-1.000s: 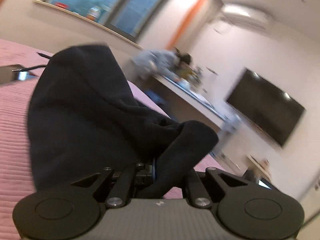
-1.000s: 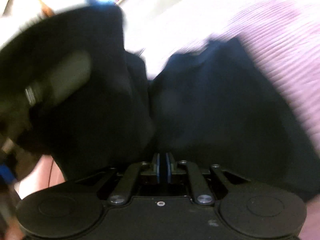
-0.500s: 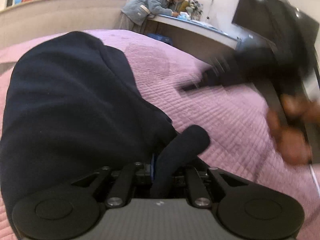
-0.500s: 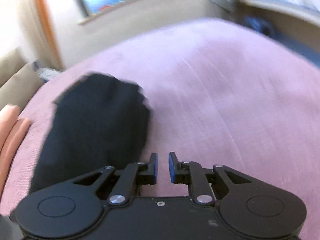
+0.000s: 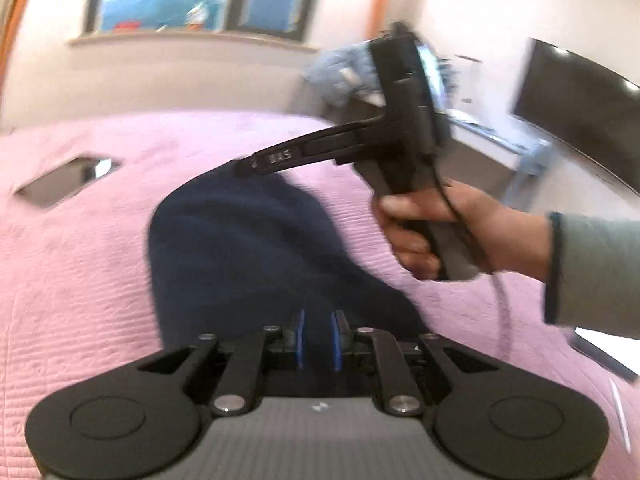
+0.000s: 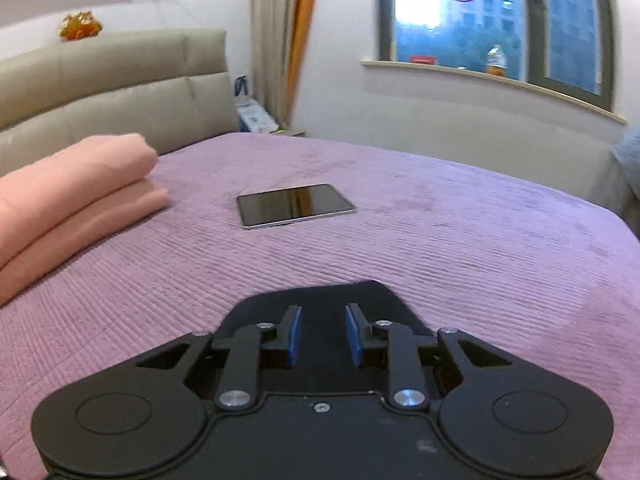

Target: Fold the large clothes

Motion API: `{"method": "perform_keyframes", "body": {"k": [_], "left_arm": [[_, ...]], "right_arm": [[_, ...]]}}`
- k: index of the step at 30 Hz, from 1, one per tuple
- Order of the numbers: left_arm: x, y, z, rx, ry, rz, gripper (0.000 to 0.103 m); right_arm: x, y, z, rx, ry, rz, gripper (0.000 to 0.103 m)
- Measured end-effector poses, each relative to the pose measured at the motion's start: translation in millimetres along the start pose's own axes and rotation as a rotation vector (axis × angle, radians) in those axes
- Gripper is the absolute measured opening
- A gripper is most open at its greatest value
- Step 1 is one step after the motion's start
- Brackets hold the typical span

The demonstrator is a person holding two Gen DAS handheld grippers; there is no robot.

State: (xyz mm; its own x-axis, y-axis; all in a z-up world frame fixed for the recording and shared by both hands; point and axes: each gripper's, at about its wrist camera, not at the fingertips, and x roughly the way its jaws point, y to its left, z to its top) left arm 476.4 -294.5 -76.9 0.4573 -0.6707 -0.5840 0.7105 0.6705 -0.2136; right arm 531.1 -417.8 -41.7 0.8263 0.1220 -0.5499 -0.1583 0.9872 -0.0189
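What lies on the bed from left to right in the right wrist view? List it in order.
Folded peach-pink blanket → flat dark-screened tablet with a silver edge → purple quilted bedspread's bare right side. The dark navy garment sits below, under the camera, so it is left out of the order.

"DAS" in pale letters on right gripper (image 5: 256, 164) finger; nothing else legible.

I note a tablet (image 6: 295, 204) lying flat on the purple bed (image 6: 460, 232), folded pink blanket (image 6: 68, 200) well left of it.
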Motion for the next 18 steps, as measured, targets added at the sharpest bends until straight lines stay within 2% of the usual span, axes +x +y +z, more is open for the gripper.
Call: {"method": "perform_keyframes", "body": {"k": [1,3,4,5,6,7,8,10,12,15,17,18], "left_arm": [[10.0,8.5,-3.4,-0.017,0.029,-0.018,0.013],[32.5,19.9,-20.2,-0.048,0.093,-0.101,0.012],[41.5,19.6,-29.9,-0.049,0.12,-0.132,0.012],[47.5,15.3,-38.3,-0.031,0.13,-0.139,0.011],[48.4,10.1,-43.9,-0.001,0.12,-0.127,0.011],[48.0,7.7,-45.1,0.008,0.117,-0.124,0.01],[48.1,8.4,-44.8,-0.006,0.121,-0.131,0.006],[40.9,14.6,-48.3,-0.038,0.132,-0.142,0.006],[36.2,13.5,-52.1,-0.037,0.156,-0.152,0.006],[15.7,13.5,-54.9,-0.005,0.194,-0.137,0.006],[4.9,14.6,-47.5,-0.009,0.192,-0.143,0.007],[1.9,15.7,-43.1,-0.008,0.174,-0.14,0.008]], "right_arm": [[11.1,4.7,-6.2,-0.033,0.024,-0.012,0.023],[44.0,7.3,-22.3,-0.126,0.111,-0.092,0.017],[58.1,2.4,-35.1,-0.165,0.167,-0.173,0.016],[63.1,-6.0,-47.1,-0.175,0.184,-0.236,0.016],[64.6,-18.5,-57.3,-0.147,0.206,-0.267,0.015],[62.1,-37.7,-68.4,-0.058,0.231,-0.248,0.006],[55.3,-47.8,-74.8,-0.001,0.215,-0.236,0.006],[47.1,-49.2,-78.5,0.0,0.209,-0.269,0.008],[38.7,-44.4,-76.5,-0.024,0.202,-0.317,0.01],[15.0,-49.3,-64.3,0.045,0.195,-0.404,0.01],[-14.0,-46.7,-58.0,0.111,0.145,-0.389,0.012],[-32.3,-41.3,-53.2,0.148,0.109,-0.345,0.013]]}}
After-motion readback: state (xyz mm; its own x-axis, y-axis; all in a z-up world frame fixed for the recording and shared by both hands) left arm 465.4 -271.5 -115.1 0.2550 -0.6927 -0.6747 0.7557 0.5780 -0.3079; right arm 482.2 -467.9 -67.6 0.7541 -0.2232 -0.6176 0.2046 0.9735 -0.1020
